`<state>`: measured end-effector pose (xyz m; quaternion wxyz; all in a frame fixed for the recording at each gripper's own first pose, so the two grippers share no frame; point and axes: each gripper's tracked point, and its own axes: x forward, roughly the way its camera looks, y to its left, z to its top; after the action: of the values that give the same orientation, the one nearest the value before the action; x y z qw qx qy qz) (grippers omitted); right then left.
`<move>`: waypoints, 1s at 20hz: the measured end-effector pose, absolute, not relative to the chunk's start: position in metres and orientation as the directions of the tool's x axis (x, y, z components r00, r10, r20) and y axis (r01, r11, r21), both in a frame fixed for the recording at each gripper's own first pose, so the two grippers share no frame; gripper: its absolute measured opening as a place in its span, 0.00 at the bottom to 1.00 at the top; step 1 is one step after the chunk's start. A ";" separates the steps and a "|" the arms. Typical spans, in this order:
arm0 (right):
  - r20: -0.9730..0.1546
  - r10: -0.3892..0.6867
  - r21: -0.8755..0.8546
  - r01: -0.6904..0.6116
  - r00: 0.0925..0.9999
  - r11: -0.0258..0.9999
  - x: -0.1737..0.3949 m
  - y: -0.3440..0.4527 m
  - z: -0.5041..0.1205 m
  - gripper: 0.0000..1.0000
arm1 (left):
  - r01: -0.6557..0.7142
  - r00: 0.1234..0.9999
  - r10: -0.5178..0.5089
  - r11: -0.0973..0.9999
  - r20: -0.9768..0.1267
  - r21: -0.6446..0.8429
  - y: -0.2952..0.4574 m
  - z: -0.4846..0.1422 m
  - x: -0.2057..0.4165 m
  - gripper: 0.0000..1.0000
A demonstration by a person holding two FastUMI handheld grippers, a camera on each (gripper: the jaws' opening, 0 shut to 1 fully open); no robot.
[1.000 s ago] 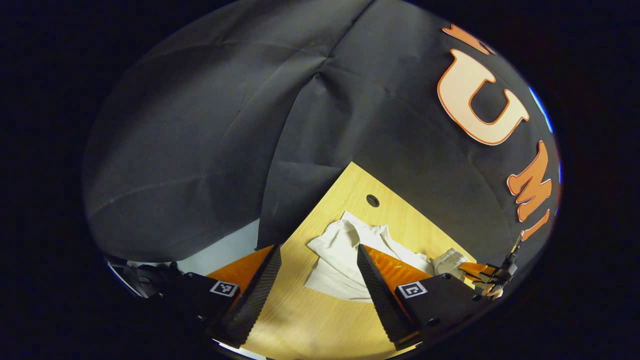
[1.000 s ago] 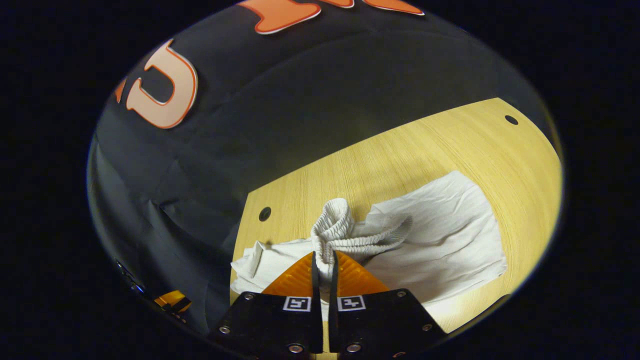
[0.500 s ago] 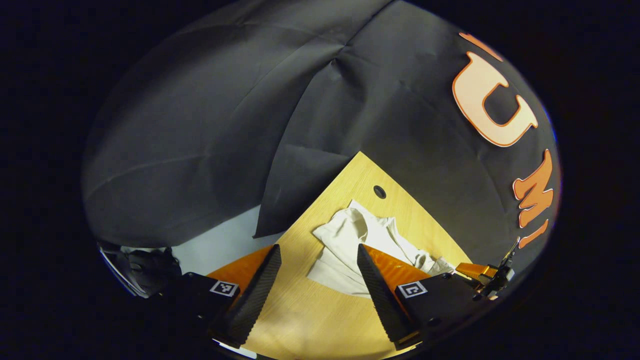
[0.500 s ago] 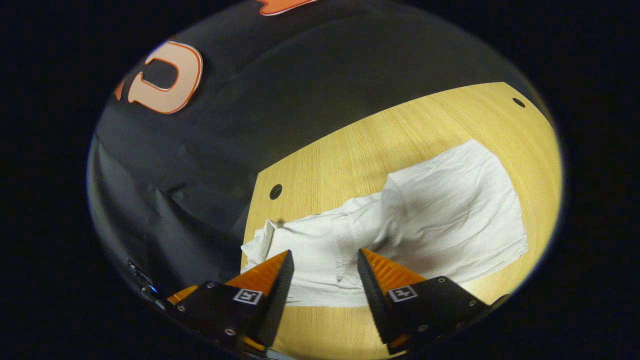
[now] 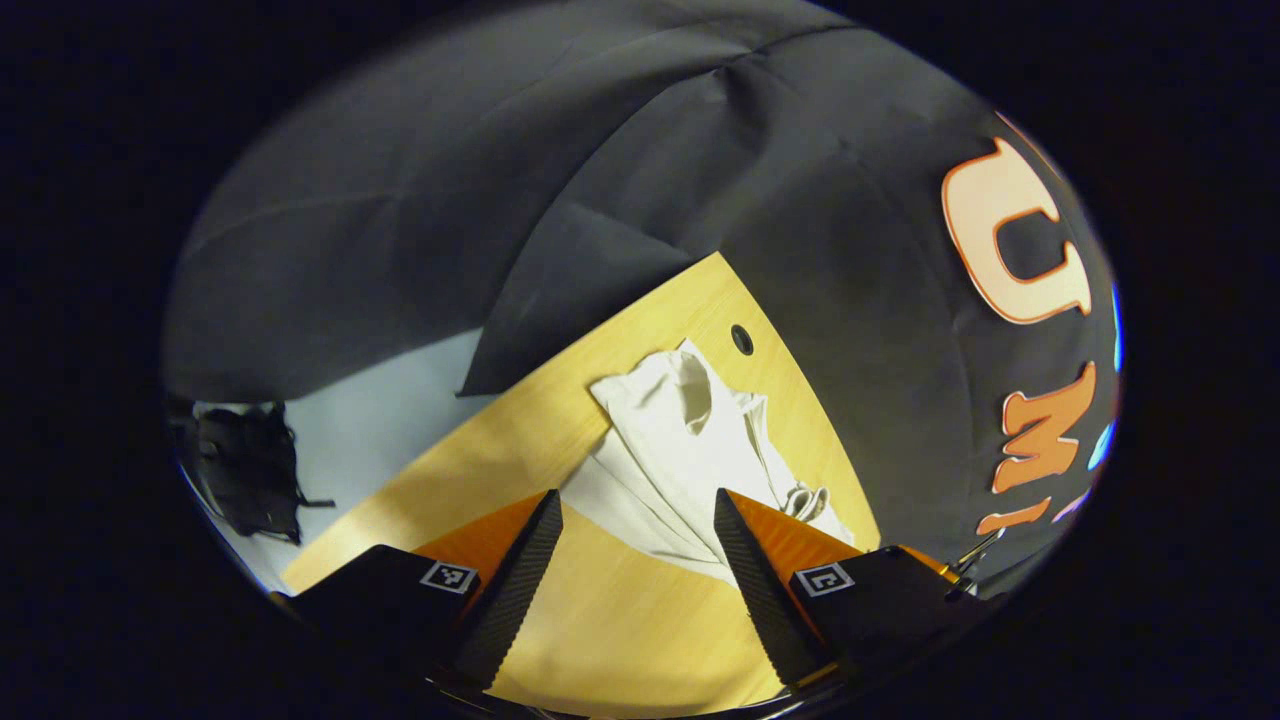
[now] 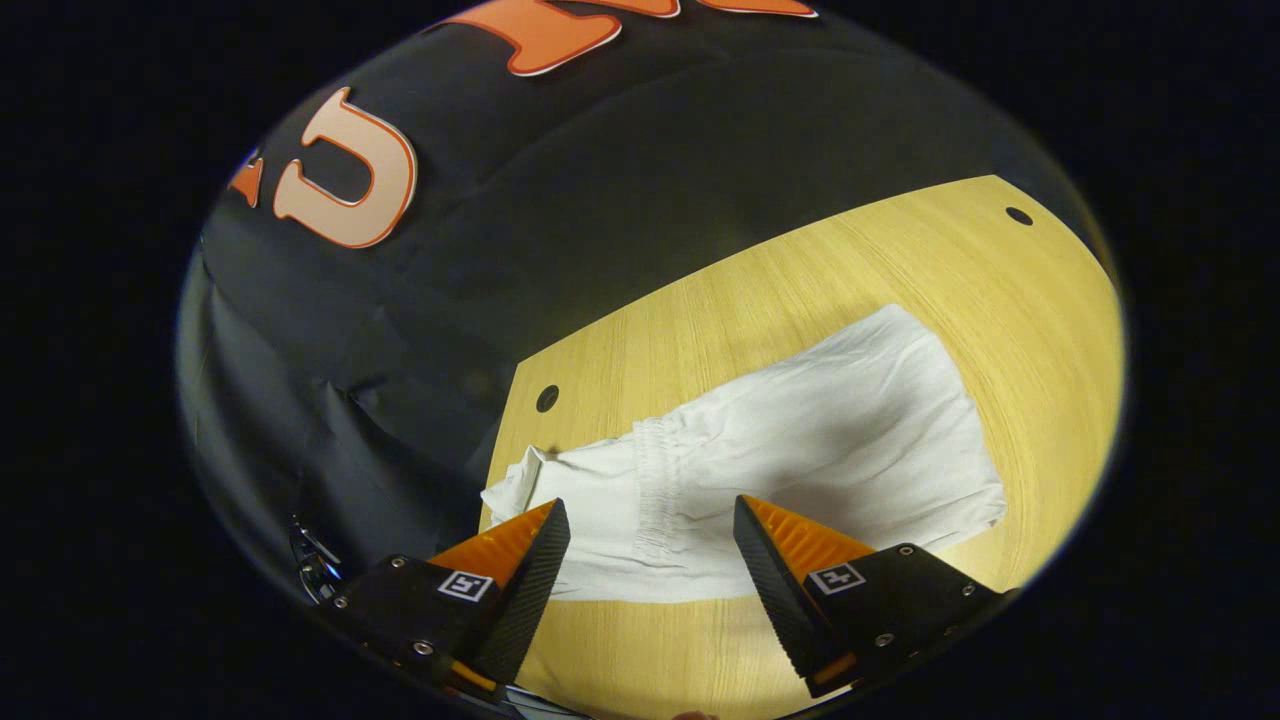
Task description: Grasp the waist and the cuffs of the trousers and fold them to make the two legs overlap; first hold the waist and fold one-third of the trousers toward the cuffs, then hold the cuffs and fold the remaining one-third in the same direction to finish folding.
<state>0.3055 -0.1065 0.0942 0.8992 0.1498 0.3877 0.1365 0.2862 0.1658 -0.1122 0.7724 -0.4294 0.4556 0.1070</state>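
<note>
White trousers (image 6: pixel 800 450) lie flat on a pale wooden desk (image 6: pixel 760 290), running along its far edge near the black cloth wall. In the right gripper view the elastic waist (image 6: pixel 655 480) shows as a gathered band lying across the cloth, with a shorter stretch of fabric beyond it toward the desk's corner hole (image 6: pixel 547 398) and a wider smooth panel on the other side. That suggests the waist third is already folded over toward the cuffs, though you cannot confirm how many layers lie beneath.

Your right hand-held gripper (image 6: pixel 650 520) hovers just above the near edge of the trousers, its fingers spread apart and empty, framing the waist band between them. Your left hand-held gripper (image 5: pixel 640 510) is also spread apart and holds nothing; in the left gripper view it points along the desk at the end of the trousers (image 5: pixel 680 440), where a corner of cloth stands up in a loose fold.

Judging from this, you are between folds: the waist is laid down and the cuff fold is not yet begun. The next move calls for finding the cuff end, closing each hand-held gripper on a corner through all layers, and carrying it over in the same direction. Tidy the raised corner first, or it may bunch inside the fold.
</note>
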 end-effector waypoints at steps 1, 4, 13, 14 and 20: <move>-0.657 0.354 0.374 -0.120 0.665 0.920 0.305 -0.115 0.095 0.99 | -0.569 0.555 -0.240 0.589 -0.796 -0.574 0.162 -0.119 0.285 1.00; -0.653 0.354 0.408 -0.083 0.670 0.909 0.299 -0.133 0.102 0.99 | -0.606 0.531 -0.259 0.550 -0.807 -0.575 0.158 -0.136 0.287 1.00; -0.664 0.300 0.419 0.009 0.685 0.908 0.297 -0.178 0.098 0.99 | -0.689 0.482 -0.280 0.464 -0.830 -0.557 0.144 -0.179 0.299 1.00; -0.665 0.300 0.422 0.013 0.684 0.907 0.296 -0.179 0.099 0.99 | -0.686 0.481 -0.280 0.470 -0.831 -0.555 0.143 -0.183 0.301 1.00; -0.659 0.297 0.456 0.054 0.691 0.888 0.294 -0.193 0.104 0.98 | -0.683 0.510 -0.292 0.434 -0.809 -0.587 0.137 -0.188 0.328 1.00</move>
<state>0.2936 -0.1926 0.1044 0.8911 0.2263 0.3874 0.0683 0.3284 0.1371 -0.1877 0.7008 -0.5135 0.4751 0.1395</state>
